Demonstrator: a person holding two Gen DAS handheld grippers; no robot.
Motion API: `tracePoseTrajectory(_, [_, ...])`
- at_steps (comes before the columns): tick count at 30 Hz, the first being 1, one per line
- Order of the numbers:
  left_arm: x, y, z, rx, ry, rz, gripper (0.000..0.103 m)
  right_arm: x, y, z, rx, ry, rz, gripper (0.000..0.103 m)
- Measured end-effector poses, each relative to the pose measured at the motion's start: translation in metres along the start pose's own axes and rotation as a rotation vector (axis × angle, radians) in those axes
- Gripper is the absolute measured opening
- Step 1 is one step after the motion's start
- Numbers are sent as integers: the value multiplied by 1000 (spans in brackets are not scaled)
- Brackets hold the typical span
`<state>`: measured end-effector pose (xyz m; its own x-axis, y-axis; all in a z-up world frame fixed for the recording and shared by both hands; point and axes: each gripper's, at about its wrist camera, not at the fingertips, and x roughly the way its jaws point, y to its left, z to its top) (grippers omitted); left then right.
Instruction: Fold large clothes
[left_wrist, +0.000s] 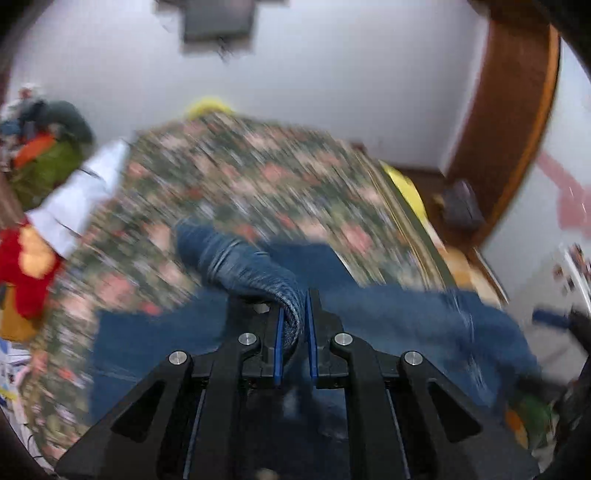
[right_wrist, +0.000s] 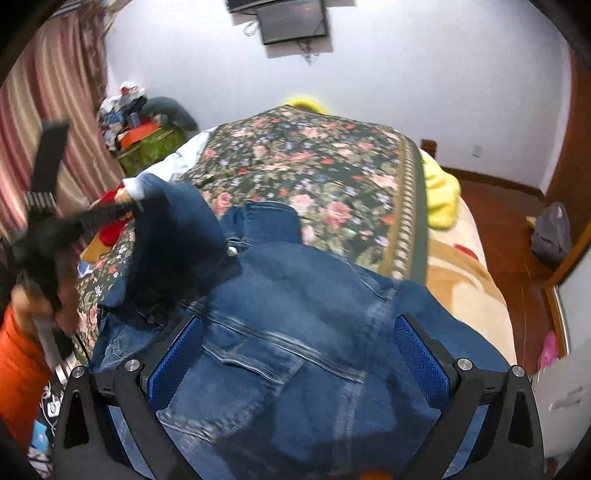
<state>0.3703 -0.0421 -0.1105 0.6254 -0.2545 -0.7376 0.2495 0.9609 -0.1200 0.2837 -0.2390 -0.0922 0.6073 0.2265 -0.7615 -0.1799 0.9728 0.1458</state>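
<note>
A blue denim jacket (right_wrist: 295, 314) lies spread on the near part of a bed with a floral cover (right_wrist: 314, 166). In the left wrist view, my left gripper (left_wrist: 295, 325) is shut on a bunched denim sleeve (left_wrist: 236, 262), whose fold sits pinched between the blue pads. The right wrist view shows that same left gripper (right_wrist: 135, 206) at the left, held by a hand (right_wrist: 29, 299), with the sleeve (right_wrist: 177, 221) lifted off the bed. My right gripper (right_wrist: 299, 350) hovers over the jacket's body, fingers (right_wrist: 421, 354) wide apart and open.
A yellow blanket (right_wrist: 439, 195) and a beige one (right_wrist: 461, 280) hang off the bed's right side. A clothes pile on a green box (right_wrist: 147, 144) and a striped curtain (right_wrist: 44, 122) stand at the left. A grey backpack (right_wrist: 550, 236) sits on the wooden floor.
</note>
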Motion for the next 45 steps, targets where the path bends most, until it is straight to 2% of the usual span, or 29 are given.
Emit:
tracePoseTrajectory(2, [21, -23, -16, 52, 73, -29, 10, 1, -11, -3, 30, 16, 2, 103])
tracePoseTrajectory(6, [28, -59, -43, 189, 163, -57, 11, 8, -23, -9, 73, 47, 0, 103])
tracePoseTrajectory(8, [23, -66, -50, 255, 187, -49, 21, 13, -24, -9, 87, 64, 3, 103])
tracePoseTrajectory(9, [20, -66, -51, 275, 191, -56, 31, 15, -22, -9, 89, 70, 7, 103])
tracePoseTrajectory(10, [15, -64, -51, 278, 184, -60, 43, 18, -20, -7, 89, 74, 13, 103])
tracePoseTrajectory(12, [1, -53, -50, 255, 158, -71, 54, 21, -10, -4, 75, 73, 22, 103])
tracePoseTrajectory(14, [-14, -36, -48, 201, 131, -94, 54, 25, 0, 0, 52, 70, 28, 103])
tracePoseTrajectory(16, [-31, -8, -46, 134, 98, -95, 61, 29, 11, 5, 23, 66, 32, 103])
tracePoseTrajectory(18, [-44, 19, -45, 87, 63, -57, 67, 36, 21, 11, -1, 62, 38, 103])
tracePoseTrajectory(20, [-53, 52, -48, 60, 36, 38, 70, 48, 29, 18, -12, 71, 50, 103])
tracePoseTrajectory(24, [-45, 113, -60, -2, 76, 206, 70, 87, 30, 28, 31, 145, 52, 103])
tracePoseTrajectory(26, [-36, 139, -71, -53, 106, 245, 70, 107, 27, 31, 59, 187, 65, 99])
tracePoseTrajectory(29, [-17, 178, -92, -159, 170, 252, 70, 134, 22, 32, 106, 249, 84, 75])
tracePoseTrajectory(30, [-12, 185, -99, -179, 185, 253, 70, 141, 20, 31, 118, 263, 91, 72])
tracePoseTrajectory(32, [4, 200, -115, -227, 226, 258, 70, 157, 17, 29, 160, 298, 123, 58])
tracePoseTrajectory(34, [15, 207, -127, -259, 255, 251, 70, 167, 16, 27, 187, 315, 126, 52])
tracePoseTrajectory(35, [19, 210, -133, -267, 253, 254, 70, 169, 16, 26, 204, 308, 137, 44])
tracePoseTrajectory(39, [22, 198, -137, -213, 230, 258, 83, 153, 26, 30, 225, 230, 149, 32])
tracePoseTrajectory(41, [27, 191, -137, -170, 241, 278, 84, 133, 38, 37, 172, 169, 121, 26])
tracePoseTrajectory(45, [28, 194, -136, -171, 243, 272, 86, 94, 67, 41, -14, 105, 57, 25])
